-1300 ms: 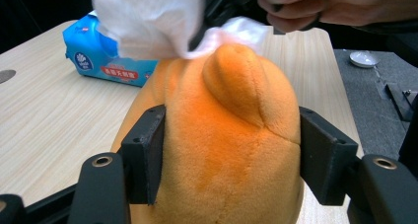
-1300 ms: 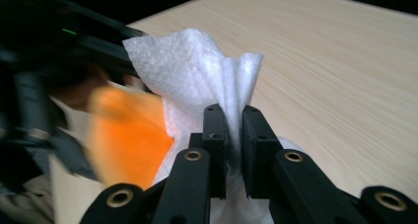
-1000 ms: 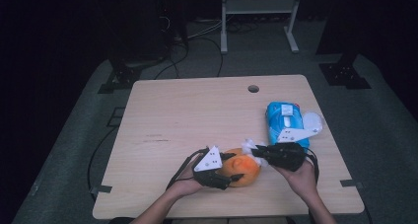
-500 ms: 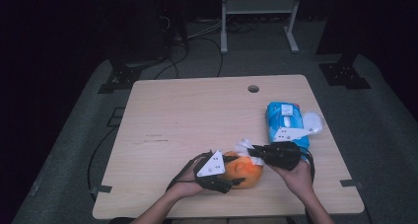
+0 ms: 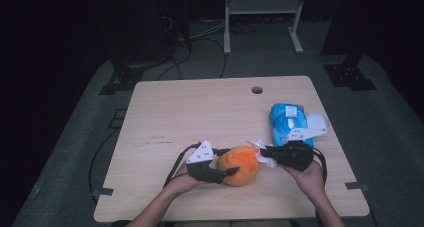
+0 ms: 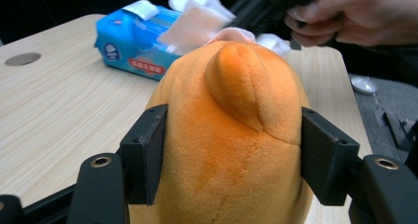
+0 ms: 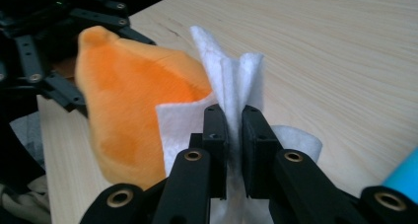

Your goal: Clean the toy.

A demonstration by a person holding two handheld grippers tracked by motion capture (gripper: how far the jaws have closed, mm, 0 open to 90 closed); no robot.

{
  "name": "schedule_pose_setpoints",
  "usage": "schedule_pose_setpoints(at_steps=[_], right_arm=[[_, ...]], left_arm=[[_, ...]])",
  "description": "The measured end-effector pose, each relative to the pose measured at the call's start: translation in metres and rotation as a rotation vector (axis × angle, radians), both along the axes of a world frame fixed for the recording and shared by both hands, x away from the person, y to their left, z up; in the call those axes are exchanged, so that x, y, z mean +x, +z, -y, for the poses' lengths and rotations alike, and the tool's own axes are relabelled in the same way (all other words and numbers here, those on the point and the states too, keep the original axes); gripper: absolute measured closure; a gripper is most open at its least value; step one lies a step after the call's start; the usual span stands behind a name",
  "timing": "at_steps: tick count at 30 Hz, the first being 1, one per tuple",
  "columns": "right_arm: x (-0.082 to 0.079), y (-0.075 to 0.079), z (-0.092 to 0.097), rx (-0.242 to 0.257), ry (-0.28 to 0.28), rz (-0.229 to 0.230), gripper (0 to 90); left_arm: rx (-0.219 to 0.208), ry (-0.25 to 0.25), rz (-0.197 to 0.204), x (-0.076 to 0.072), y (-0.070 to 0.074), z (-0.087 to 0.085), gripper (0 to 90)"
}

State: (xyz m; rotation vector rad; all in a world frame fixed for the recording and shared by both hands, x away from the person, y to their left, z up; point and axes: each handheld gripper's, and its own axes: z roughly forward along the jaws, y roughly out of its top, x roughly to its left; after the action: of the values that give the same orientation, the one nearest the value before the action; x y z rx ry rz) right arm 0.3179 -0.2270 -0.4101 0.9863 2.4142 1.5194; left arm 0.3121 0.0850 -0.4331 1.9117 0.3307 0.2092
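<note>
Plush toy clamped at one side, wipe pinched at the other

Orange plush toy (image 5: 239,164) lies near the lower edge of the wooden table (image 5: 200,112), a little right of centre in the high view, between the two hand-held grippers. The left gripper (image 5: 229,172) comes in from the lower left of that frame, and its jaws press on both flanks of the toy. In the left gripper view the plush (image 6: 231,135) sits between the two black pads (image 6: 145,152), bulging above them, with a rounded nub on top.

The right gripper (image 5: 261,152) reaches in from the lower right of the high view, its tips just beside the toy's right side. In the right gripper view its jaws are pressed together on a folded white wipe (image 7: 231,86), which stands up between the pads; the orange toy (image 7: 133,115) lies to the left of the wipe, touching it.

Blue wipe pack (image 5: 287,122) lies toward the table's right edge, above the right hand (image 5: 307,174), with its white flap open. In the left gripper view the same pack (image 6: 135,46) lies in the upper left, behind the toy.
</note>
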Motion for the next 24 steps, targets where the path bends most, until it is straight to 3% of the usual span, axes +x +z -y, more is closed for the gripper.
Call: schedule_pose_setpoints(at_steps=[13, 18, 21, 24], right_arm=[[-0.011, 0.013, -0.024, 0.03, 0.091, 0.031, 81.4], [-0.02, 0.019, -0.04, 0.087, 0.165, 0.04, 81.4], [-0.024, 0.023, -0.05, 0.07, 0.193, 0.066, 81.4], [-0.024, 0.023, -0.049, 0.058, 0.183, 0.078, 81.4]], left_arm=[[0.001, 0.006, 0.0, -0.001, -0.001, 0.006, 33.1], [0.011, -0.013, 0.015, -0.006, -0.003, 0.013, 32.5], [0.022, -0.011, 0.027, -0.008, -0.003, 0.015, 32.5], [0.019, -0.008, 0.019, -0.007, -0.003, 0.013, 33.0]])
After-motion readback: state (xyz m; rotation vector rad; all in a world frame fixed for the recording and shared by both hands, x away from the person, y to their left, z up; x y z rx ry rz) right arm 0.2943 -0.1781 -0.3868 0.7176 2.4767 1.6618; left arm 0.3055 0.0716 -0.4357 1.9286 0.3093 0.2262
